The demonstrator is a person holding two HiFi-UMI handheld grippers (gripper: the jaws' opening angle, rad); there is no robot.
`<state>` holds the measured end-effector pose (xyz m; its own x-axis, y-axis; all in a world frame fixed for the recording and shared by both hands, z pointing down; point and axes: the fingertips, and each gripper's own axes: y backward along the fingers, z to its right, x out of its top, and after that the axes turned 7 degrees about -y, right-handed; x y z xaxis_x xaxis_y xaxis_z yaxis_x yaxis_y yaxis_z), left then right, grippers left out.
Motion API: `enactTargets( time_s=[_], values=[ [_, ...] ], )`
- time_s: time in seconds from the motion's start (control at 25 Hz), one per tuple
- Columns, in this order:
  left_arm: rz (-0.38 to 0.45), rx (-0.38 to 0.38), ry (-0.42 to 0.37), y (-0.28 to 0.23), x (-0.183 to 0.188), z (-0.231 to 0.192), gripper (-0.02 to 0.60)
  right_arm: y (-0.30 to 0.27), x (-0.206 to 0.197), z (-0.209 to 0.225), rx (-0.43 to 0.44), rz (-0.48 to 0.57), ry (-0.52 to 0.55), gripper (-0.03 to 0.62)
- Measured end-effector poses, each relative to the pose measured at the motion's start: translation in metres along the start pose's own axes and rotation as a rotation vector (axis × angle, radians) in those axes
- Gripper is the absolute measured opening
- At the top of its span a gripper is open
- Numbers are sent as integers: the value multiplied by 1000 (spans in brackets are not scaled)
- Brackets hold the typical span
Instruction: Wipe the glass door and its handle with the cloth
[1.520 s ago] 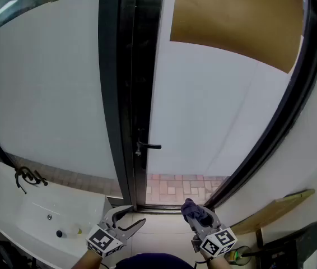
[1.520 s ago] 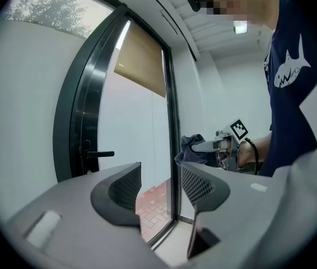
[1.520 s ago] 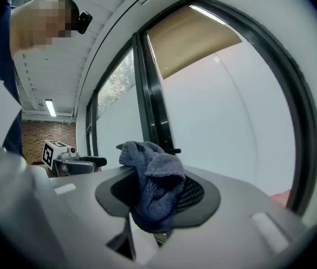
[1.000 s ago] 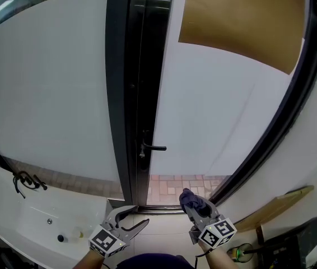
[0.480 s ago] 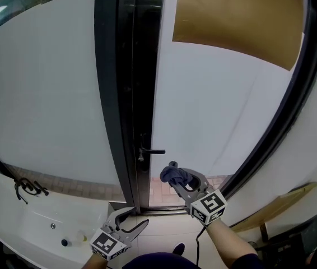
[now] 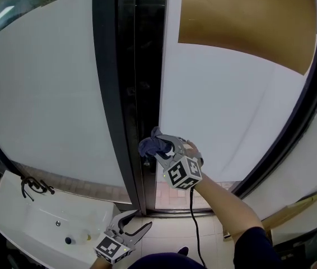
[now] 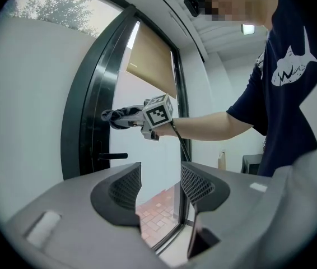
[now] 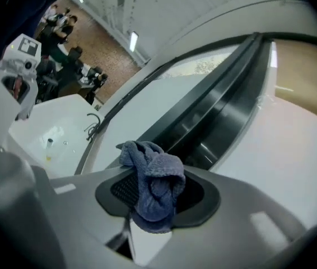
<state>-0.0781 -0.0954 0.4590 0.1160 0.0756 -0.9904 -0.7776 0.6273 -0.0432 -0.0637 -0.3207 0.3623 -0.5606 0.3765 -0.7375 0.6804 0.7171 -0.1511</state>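
A frosted glass door [image 6: 231, 111] stands in a black frame [image 6: 130, 94]. My right gripper [image 6: 155, 148] is raised to the door's left edge, shut on a bunched blue cloth [image 6: 148, 146] that covers the handle in the head view. From the left gripper view the black lever handle [image 7: 112, 157] shows just below the cloth [image 7: 115, 116] and apart from it. In the right gripper view the cloth [image 8: 154, 175] hangs between the jaws in front of the frame. My left gripper [image 6: 137, 221] hangs low near the floor, open and empty [image 7: 159, 186].
A white sink [image 6: 29, 223] with a black tap [image 6: 32, 185] sits at the lower left. A brown blind [image 6: 242, 21] covers the door's top. A wooden board [image 6: 293, 203] leans at the right. Brick paving [image 6: 175, 192] shows through the door's bottom strip.
My right gripper has risen with the cloth from near the floor up and leftward to the handle at the door's edge. The left gripper has stayed low and open.
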Motion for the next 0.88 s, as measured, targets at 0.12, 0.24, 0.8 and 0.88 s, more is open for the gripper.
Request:
enactTargets(
  time_s=[0.12, 0.24, 0.8, 0.88],
  values=[
    [-6, 29, 8, -1, -2, -7, 216, -31, -9, 2, 26, -45, 147, 147],
    [-17, 49, 14, -2, -7, -11, 216, -53, -18, -7, 66, -61, 310, 147],
    [-51, 67, 25, -19, -16, -10, 216, -75, -73, -30, 165, -165, 822, 141],
    [-41, 59, 22, -21, -19, -9, 216, -68, -81, -23, 149, -179, 834, 140]
  ],
)
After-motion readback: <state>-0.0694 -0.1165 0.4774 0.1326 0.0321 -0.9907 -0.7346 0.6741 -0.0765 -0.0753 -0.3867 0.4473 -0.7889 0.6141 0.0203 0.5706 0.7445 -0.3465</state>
